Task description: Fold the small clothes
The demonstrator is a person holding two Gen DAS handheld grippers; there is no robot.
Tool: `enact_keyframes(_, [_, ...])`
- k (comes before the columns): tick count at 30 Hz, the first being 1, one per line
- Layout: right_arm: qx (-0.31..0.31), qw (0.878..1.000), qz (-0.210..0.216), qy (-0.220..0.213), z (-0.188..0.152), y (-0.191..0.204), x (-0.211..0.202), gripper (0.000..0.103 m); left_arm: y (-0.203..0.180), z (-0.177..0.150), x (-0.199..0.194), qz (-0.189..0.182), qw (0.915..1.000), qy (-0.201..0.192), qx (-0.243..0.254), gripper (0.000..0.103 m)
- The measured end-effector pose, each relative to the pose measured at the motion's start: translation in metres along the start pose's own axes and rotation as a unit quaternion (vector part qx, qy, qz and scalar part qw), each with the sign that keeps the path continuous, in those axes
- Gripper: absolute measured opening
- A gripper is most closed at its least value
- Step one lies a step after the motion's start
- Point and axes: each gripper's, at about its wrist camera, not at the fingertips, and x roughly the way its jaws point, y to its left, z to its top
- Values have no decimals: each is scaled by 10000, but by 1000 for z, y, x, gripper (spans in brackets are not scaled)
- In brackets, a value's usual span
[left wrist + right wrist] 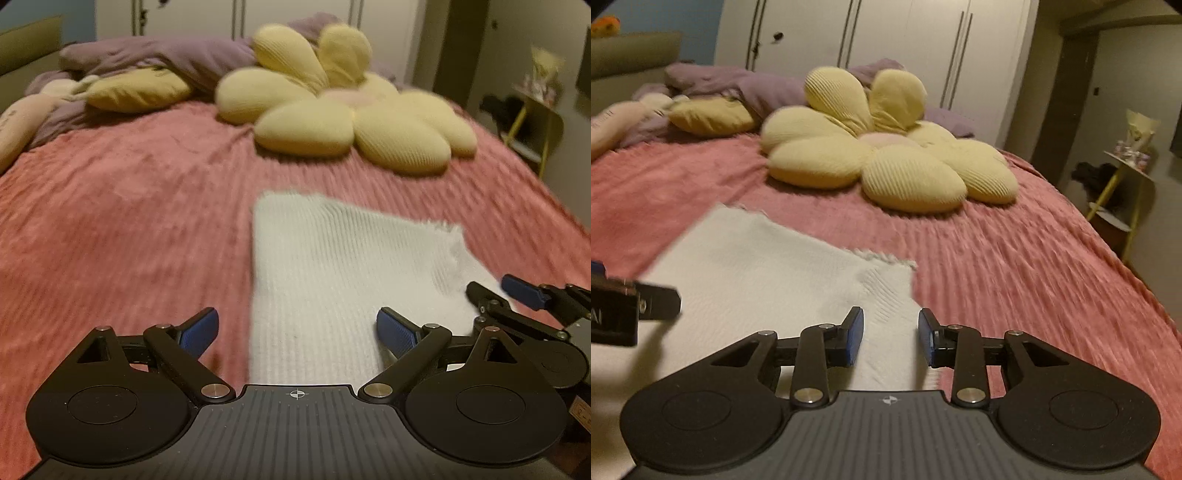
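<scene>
White knit garment (pixel 332 266) lies flat on pink bedspread (pixel 129 221), below yellow flower cushion (pixel 332 107). My left gripper (pixel 295 332) spread wide over its near edge, empty; my right gripper (pixel 891 338) parted at right edge, nothing pinched.

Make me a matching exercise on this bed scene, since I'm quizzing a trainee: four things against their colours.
Things:
1. cloth
2. flower cushion
3. bedspread
4. duvet

Colours:
A. pink
B. purple
C. white
D. yellow

Pairs: 1-C, 2-D, 3-A, 4-B
</scene>
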Motion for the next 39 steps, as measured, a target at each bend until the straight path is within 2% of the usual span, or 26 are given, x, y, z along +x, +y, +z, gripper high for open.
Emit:
enact_keyframes(2, [100,9999,-65,12,-12,-4,9,35,-3,-8,12,13,10000,-37,27,99])
enact_keyframes(3, [116,9999,-95,-77,-19,-6,11,39,0,-11,16,18,10000,-86,-39,102])
enact_keyframes(4, [130,9997,-104,-168,-24,-8,12,43,3,-14,19,11,9998,-99,-169,102])
enact_keyframes(7, [208,9997,44,-105,-25,-14,19,45,15,-18,24,-155,9980,-16,-617,103])
enact_keyframes(11, [-186,9998,3,-45,-18,-10,15,48,24,-16,-2,-165,9973,45,-712,103])
enact_keyframes(13, [-94,9999,60,-13,-13,-14,-2,48,31,-25,-22,-224,9964,48,-819,103])
enact_keyframes(15, [131,9992,336,-147,-17,-20,-31,49,37,-38,-37,-203,9963,18,-841,103])
enact_keyframes(17, [278,9977,526,-325,-28,-21,-61,56,40,-47,-42,-16,9968,46,-792,103])
enact_keyframes(19, [99,9976,589,-358,-41,-13,-78,64,41,-53,-39,46,9970,141,-756,103])
enact_keyframes(22, [-319,9982,497,-119,-53,-1,-71,65,37,-53,-36,111,9984,149,-528,103])
enact_keyframes(26, [-294,9980,499,244,-34,-8,-76,73,34,-48,-59,318,9986,197,-384,103])
enact_keyframes(28, [-304,9975,465,432,-34,-11,-87,87,33,-54,-73,423,9981,217,-389,103])
enact_keyframes(31, [-221,9947,575,828,-53,-13,-106,96,33,-73,-94,451,9962,373,-642,103])
enact_keyframes(35, [200,9857,772,1486,-80,-17,-136,99,28,-101,-115,126,9940,752,-788,103])
enact_keyframes(39, [358,9770,911,1893,-89,-15,-159,99,24,-108,-132,99,9946,861,-562,103])
